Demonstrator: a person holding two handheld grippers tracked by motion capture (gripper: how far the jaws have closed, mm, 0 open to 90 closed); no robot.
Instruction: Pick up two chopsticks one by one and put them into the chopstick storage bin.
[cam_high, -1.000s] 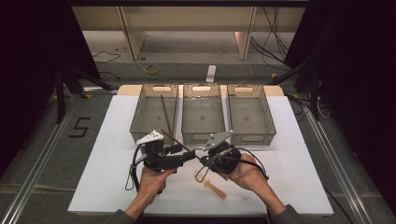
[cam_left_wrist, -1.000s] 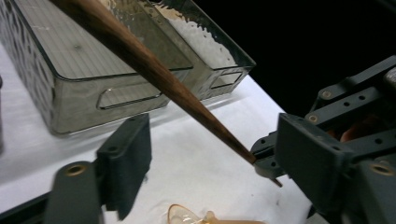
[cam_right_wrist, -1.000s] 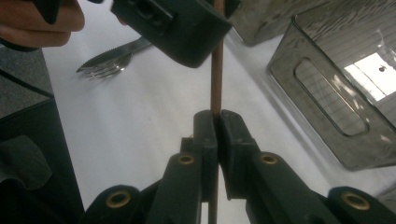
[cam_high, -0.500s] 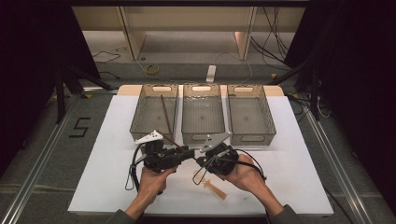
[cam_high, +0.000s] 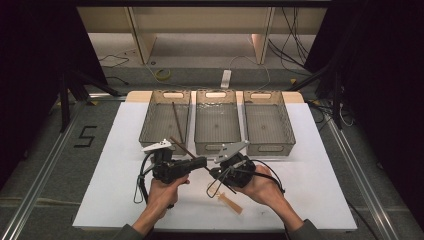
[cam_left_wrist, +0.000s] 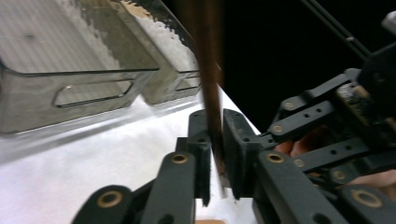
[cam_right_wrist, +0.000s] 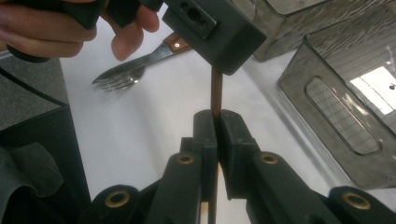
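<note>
Worktop: white sheet (cam_high: 320, 170), open room at 3 and 9 o'clock; three clear bins (cam_high: 218, 122) stand in a row at 12.
Left tongs (cam_high: 202, 161): jaws have just been closing, now clamped on the brown chopstick (cam_high: 182, 149).
Right tongs (cam_high: 216, 171): pinched on the same stick's near end.
Chopstick axis: runs from 10 o'clock down toward 4, over the worktop's middle.
Hidden: stick's lower end lost between the tongs.
Nearby: wooden-handled fork (cam_right_wrist: 135, 63) lies flat toward 6; second stick (cam_high: 176, 118) rests in the leftmost bin.
</note>
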